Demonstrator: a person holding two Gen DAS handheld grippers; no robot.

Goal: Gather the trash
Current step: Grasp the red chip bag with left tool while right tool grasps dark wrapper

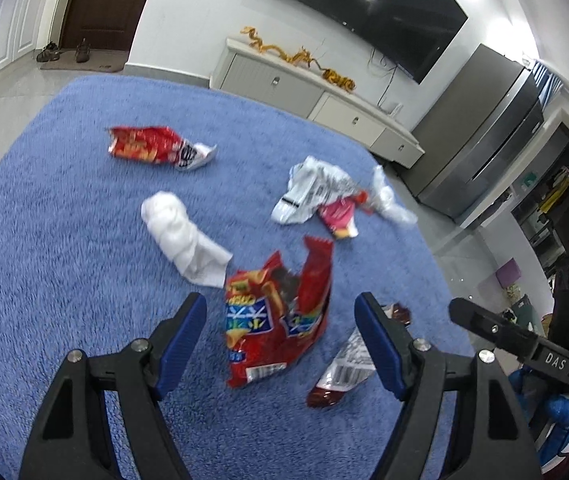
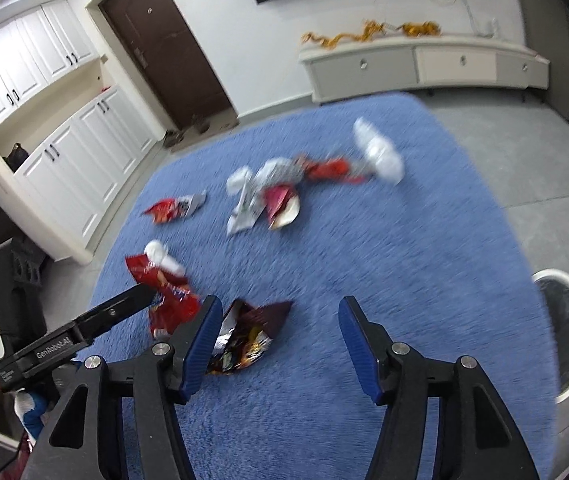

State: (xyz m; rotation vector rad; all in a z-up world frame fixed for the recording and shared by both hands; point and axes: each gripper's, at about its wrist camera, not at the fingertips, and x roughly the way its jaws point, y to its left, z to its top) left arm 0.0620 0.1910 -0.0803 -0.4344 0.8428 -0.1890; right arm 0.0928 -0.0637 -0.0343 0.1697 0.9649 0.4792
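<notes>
A blue shaggy rug (image 1: 64,208) covers the tiled floor, and the trash lies scattered on it. The left tool (image 1: 280,320) hangs above the rug with its blue pads apart. In its own view a torn red snack bag (image 1: 276,320) lies on the rug between the two fingers, and neither pad touches it. Just right of that bag a dark brown wrapper (image 1: 340,376) lies partly hidden behind the right finger. A crumpled white tissue (image 1: 184,232) rests beyond the red bag, touching or nearly touching its upper corner. Farther off lie a second red snack bag (image 1: 152,146), and a loose heap of white plastic wrappers (image 1: 316,192) with a small pink packet (image 1: 340,216) against it.

The right tool (image 2: 280,320) also stands with its pads apart and nothing between them but bare rug. The dark brown wrapper (image 2: 244,340) lies open just beside its left finger. This view is blurred, so whether the finger touches the wrapper is hard to say. The left tool's black finger shows at the left of this view, over the torn red bag.

A round white bin (image 2: 564,328) stands on the floor at the rug's right edge. Along the far wall runs a low white cabinet (image 2: 424,64) beneath a wall-mounted television (image 1: 364,4).
</notes>
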